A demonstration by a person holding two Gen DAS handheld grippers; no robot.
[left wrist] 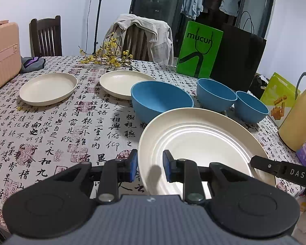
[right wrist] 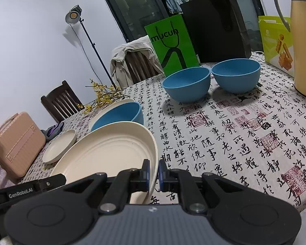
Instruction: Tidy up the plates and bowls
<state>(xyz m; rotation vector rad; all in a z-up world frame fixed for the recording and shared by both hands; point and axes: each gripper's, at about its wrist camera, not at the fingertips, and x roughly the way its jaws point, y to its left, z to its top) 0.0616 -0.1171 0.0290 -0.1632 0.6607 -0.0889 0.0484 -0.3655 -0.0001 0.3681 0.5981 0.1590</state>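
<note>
Three cream plates and three blue bowls share a round table covered in a calligraphy-print cloth. From the left-hand camera, moving left to right: a pink case sits at the table's far left edge. Next comes a small cream plate lying flat, then a second cream plate just beside a sprig of yellow flowers. Touching or overlapping that second plate's edge is the nearest blue bowl, with a middle blue bowl and a far-right blue bowl in a loose row beyond it. A yellow thermos jug stands at the right.

Nearest the viewer is the large ridged plate, tilted rather than flat. The left gripper has its tongs spread a little, straddling the plate's near-left rim; its blue pads do not visibly press on it. The right gripper has its tongs pressed nearly together, pinching the plate's right rim, and this pinch appears to be what lifts the plate.

Judging by the layout, the plate is probably held up at its edge so that it can be carried onto another plate to begin a stack, with the left tongs ready to steady it.
</note>
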